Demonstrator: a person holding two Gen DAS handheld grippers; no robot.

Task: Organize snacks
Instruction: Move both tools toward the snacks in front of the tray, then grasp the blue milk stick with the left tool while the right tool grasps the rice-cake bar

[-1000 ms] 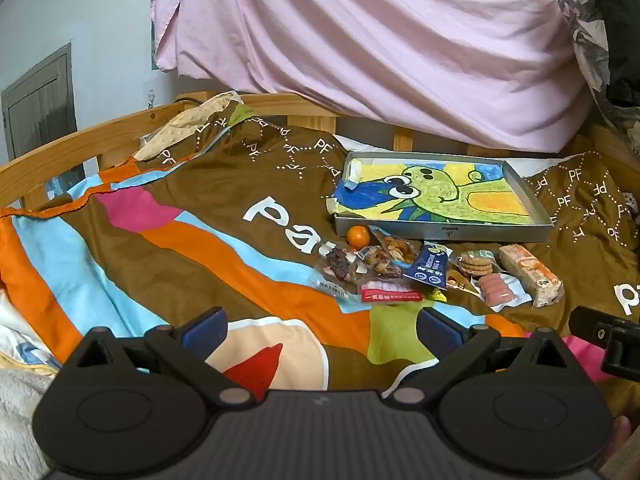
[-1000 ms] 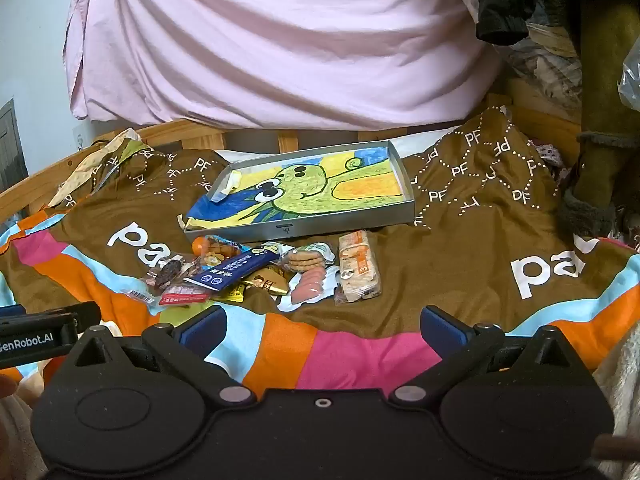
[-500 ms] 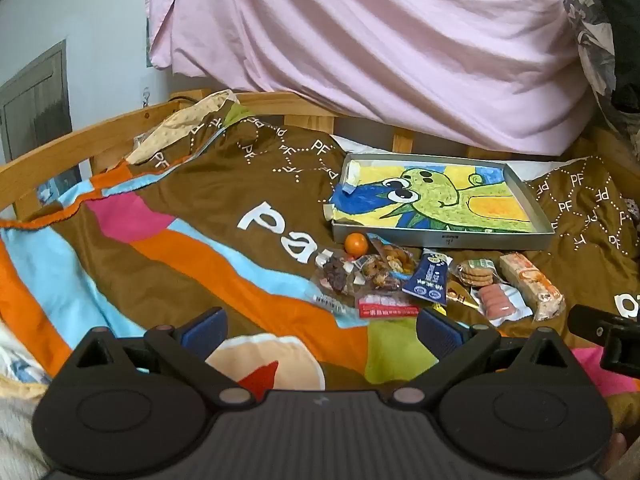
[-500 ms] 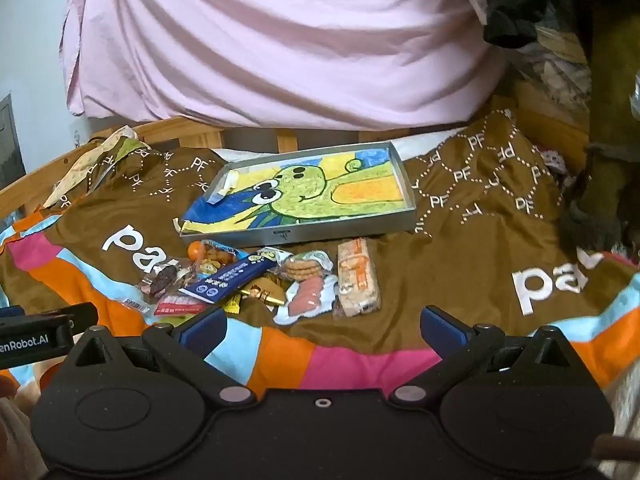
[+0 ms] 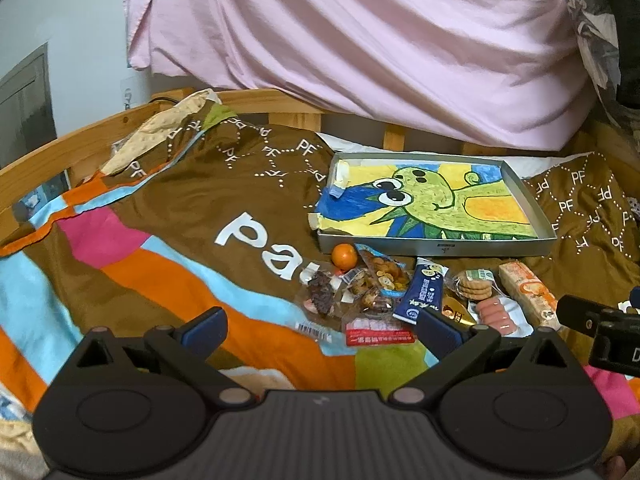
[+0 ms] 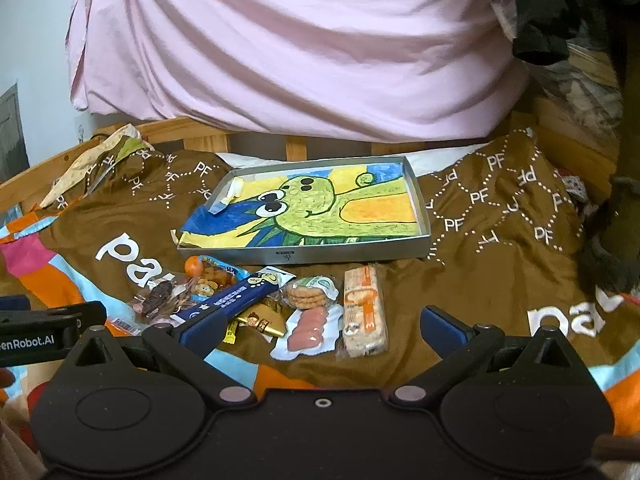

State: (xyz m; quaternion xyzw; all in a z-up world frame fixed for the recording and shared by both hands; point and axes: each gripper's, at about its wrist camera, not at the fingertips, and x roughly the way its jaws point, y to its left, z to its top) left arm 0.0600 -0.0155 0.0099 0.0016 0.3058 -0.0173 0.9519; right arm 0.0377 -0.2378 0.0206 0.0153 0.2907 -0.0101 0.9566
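Snacks (image 6: 280, 304) nearer both open tongs (image 6: 320, 330)

Matt metal tray (image 6: 352, 255), glossy plastic snack wrappers (image 6: 236, 298), soft cloth blanket (image 6: 500, 280).

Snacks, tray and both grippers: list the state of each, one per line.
Tray: on the blanket, no snacks inside, only a dinosaur drawing.
Snacks: piled on the blanket in front of the tray.
Orange: loose, beside the tray.
Left gripper: open, holding nothing.
Right gripper: open, holding nothing.
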